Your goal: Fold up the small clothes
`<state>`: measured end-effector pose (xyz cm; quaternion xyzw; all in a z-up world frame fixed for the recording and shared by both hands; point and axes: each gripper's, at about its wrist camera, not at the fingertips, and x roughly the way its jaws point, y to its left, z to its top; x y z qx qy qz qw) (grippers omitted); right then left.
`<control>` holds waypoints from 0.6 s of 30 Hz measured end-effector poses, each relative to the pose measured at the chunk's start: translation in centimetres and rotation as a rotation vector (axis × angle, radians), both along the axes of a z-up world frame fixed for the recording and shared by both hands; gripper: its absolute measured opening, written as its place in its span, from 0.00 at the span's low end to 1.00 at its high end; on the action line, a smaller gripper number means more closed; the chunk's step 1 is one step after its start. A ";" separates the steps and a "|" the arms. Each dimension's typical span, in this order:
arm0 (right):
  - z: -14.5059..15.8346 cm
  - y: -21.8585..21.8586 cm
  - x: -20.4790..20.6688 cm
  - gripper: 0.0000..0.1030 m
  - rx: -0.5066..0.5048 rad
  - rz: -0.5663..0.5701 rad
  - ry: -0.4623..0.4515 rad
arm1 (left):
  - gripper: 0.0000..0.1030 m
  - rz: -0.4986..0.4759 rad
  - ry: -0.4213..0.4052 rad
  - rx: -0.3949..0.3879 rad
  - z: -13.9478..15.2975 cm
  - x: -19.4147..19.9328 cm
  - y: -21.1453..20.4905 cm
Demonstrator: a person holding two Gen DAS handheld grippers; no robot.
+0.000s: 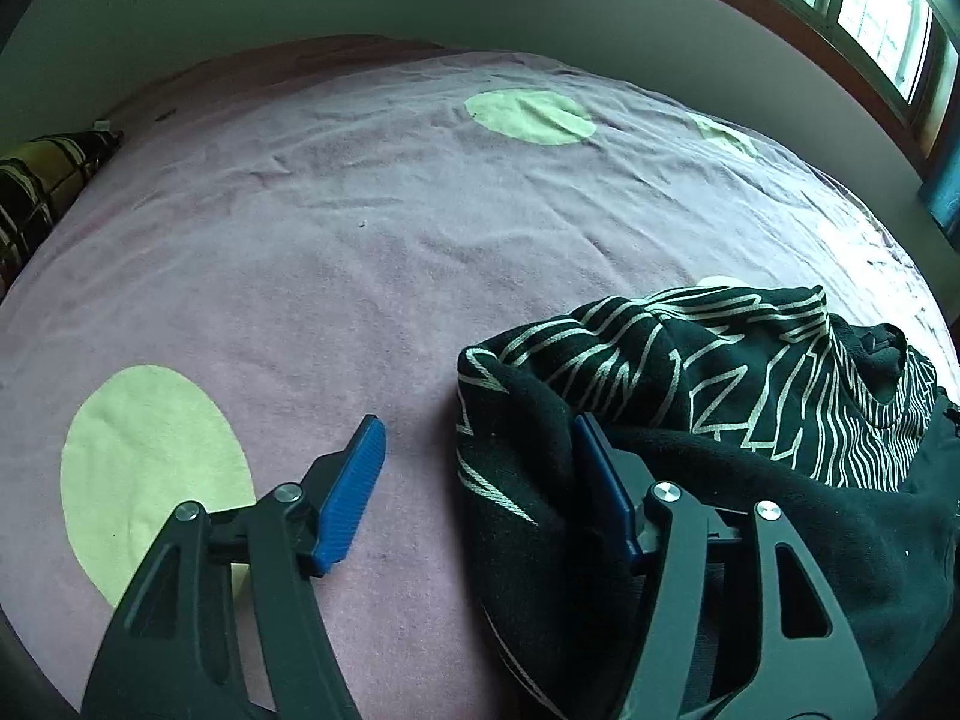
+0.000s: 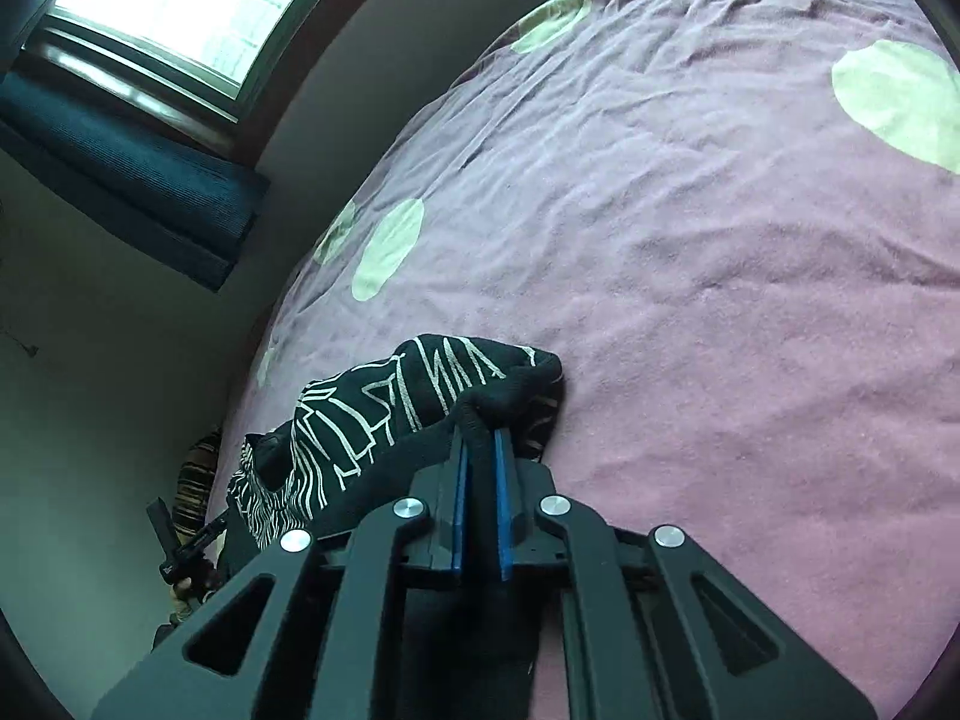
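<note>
Right gripper (image 2: 480, 450), black-framed with blue ribbed pads, is pressed together on a fold of the black knitted garment with a pale line pattern (image 2: 384, 414); cloth rises in a dark ridge between the two pads. Left gripper (image 1: 480, 456), of the same build, stands spread: its left pad (image 1: 351, 495) is bare above the sheet, while its right pad (image 1: 600, 498) lies against the garment's edge (image 1: 690, 396), which drapes over that finger. No cloth is pinched between the left pads.

Black garment: bunched in a heap on the near part of the bed, resting on the mauve terry sheet with pale green round patches (image 1: 360, 228). In the right wrist view it lies close to the bed's left edge.

Surroundings: a plaid cushion in dark and yellow tones (image 1: 42, 186) sits at the far left edge of the bed. A wood-framed window (image 1: 870, 18) lets in bright daylight, with a dark blue curtain (image 2: 132, 180) beside it. Plain pale wall (image 1: 240, 6) runs behind the bed.
</note>
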<state>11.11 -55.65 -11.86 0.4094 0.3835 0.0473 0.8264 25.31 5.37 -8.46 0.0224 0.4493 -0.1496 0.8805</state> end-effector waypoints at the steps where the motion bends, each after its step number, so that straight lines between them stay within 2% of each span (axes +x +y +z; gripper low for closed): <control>1: -0.4 0.0 0.0 0.07 0.002 0.001 0.002 | 0.62 0.003 -0.001 -0.002 -0.1 0.0 0.1; 5: -1.0 -0.6 -0.1 0.07 0.080 -0.009 -0.019 | 0.63 0.002 -0.009 0.030 -0.5 0.0 -0.4; 9: 0.9 -1.9 -3.0 0.14 0.120 -0.066 -0.059 | 0.63 0.006 -0.025 0.051 0.5 0.0 -0.3; 12: 2.8 -2.0 -7.1 0.22 0.119 -0.060 -0.072 | 0.63 0.001 -0.016 -0.015 1.5 -1.5 1.3; 13: 3.3 -2.0 -8.7 0.28 0.105 -0.053 -0.071 | 0.63 -0.024 0.015 -0.050 1.8 -2.3 2.2; 15: 4.1 -1.8 -12.5 0.35 0.087 -0.036 -0.069 | 0.69 -0.044 0.025 -0.077 2.3 -4.5 3.7; 16: 4.3 -1.6 -14.5 0.37 0.092 -0.026 -0.071 | 0.77 -0.053 0.027 -0.100 2.7 -6.4 4.9; 18: 4.3 -1.0 -18.7 0.38 0.120 -0.007 -0.074 | 0.79 -0.072 0.045 -0.150 3.3 -9.4 6.8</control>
